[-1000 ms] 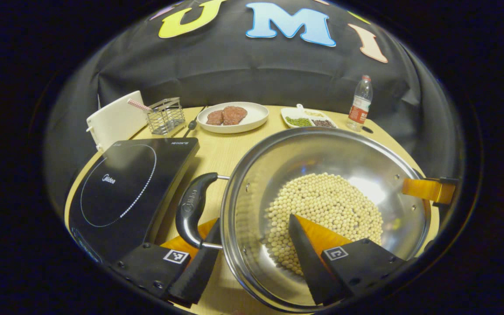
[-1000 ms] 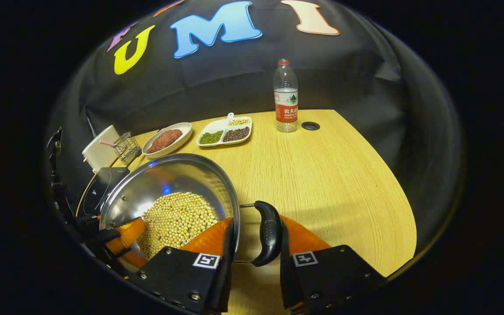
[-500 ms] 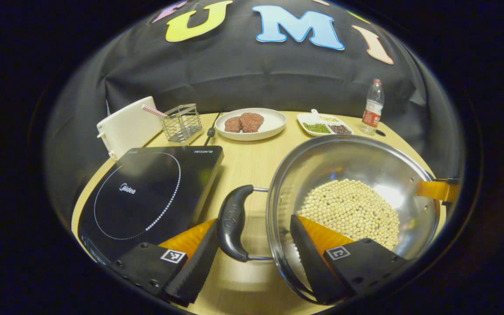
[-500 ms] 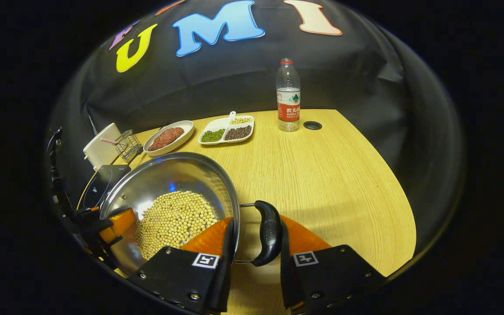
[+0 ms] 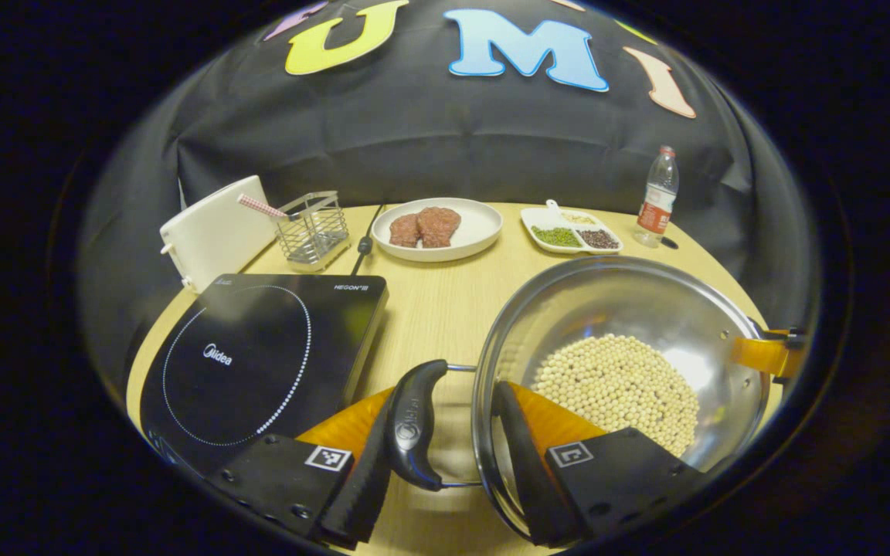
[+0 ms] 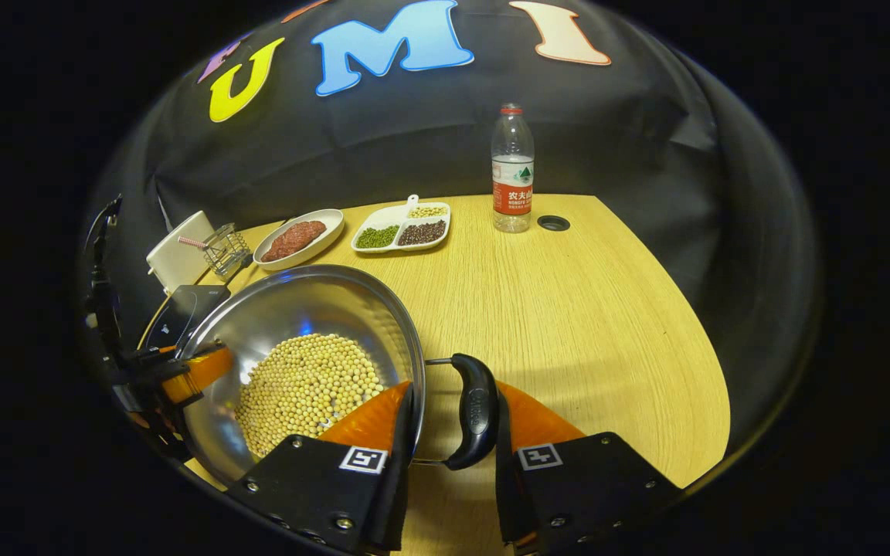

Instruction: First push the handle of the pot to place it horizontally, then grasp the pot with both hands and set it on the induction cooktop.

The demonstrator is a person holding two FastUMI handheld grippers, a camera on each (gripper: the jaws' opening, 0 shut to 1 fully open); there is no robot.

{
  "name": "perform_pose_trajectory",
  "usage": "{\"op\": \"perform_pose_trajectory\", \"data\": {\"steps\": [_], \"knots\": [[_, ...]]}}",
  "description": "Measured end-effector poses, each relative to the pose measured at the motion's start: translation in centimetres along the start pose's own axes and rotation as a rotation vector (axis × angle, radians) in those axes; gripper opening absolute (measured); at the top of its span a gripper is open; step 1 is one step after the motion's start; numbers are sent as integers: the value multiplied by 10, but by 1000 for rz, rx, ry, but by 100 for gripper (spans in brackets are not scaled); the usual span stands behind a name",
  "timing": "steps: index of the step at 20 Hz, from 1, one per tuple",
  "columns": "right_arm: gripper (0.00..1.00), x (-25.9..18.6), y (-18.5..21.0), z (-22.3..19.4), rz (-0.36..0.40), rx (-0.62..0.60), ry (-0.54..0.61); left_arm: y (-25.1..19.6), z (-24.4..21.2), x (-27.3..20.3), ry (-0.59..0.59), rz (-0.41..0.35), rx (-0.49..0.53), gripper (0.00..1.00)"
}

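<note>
Pot [image 5: 623,371] of beans, left tongs [image 5: 445,455] and right tongs [image 6: 449,455] clamped on its side handles

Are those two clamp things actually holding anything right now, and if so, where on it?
Yes, the pot. Each hand-held gripper pinches one side handle together with the rim: the left on this handle, the right on the opposite one.

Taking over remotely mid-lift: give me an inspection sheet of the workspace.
Surface: wooden table.
Job's things: pot of beans right of the induction cooktop, not on it.
Clutter: meat plate, divided dish, water bottle, wire basket, white board.
Grippers: left gripper straddles the left handle; right gripper straddles the right handle.
Cables: dark cord behind the cooktop.
Surroundings: black cloth wall.
</note>
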State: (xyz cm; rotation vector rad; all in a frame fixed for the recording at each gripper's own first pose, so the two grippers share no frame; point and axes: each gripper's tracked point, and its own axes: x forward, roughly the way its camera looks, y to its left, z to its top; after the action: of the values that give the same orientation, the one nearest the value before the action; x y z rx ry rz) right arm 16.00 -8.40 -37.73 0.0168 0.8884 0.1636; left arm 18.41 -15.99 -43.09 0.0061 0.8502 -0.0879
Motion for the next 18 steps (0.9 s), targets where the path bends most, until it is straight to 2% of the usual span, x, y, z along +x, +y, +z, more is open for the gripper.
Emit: {"op": "perform_pose_trajectory", "data": {"steps": [5,6,9,13,18], "knots": [[46,-11,-1,9,-17,-15,-9,-3,16,-10,-39,-14,33,71],[46,-16,0,14,-21,-16,-18,-2,19,-13,-44,-20,26,75],[46,-33,12,21,-37,-28,-24,9,26,-29,-49,-36,8,75],[46,-55,45,23,-62,-11,-29,42,32,-50,-58,-56,17,75],[46,-71,113,22,-76,13,-33,113,40,-68,-67,-65,25,75]]}}
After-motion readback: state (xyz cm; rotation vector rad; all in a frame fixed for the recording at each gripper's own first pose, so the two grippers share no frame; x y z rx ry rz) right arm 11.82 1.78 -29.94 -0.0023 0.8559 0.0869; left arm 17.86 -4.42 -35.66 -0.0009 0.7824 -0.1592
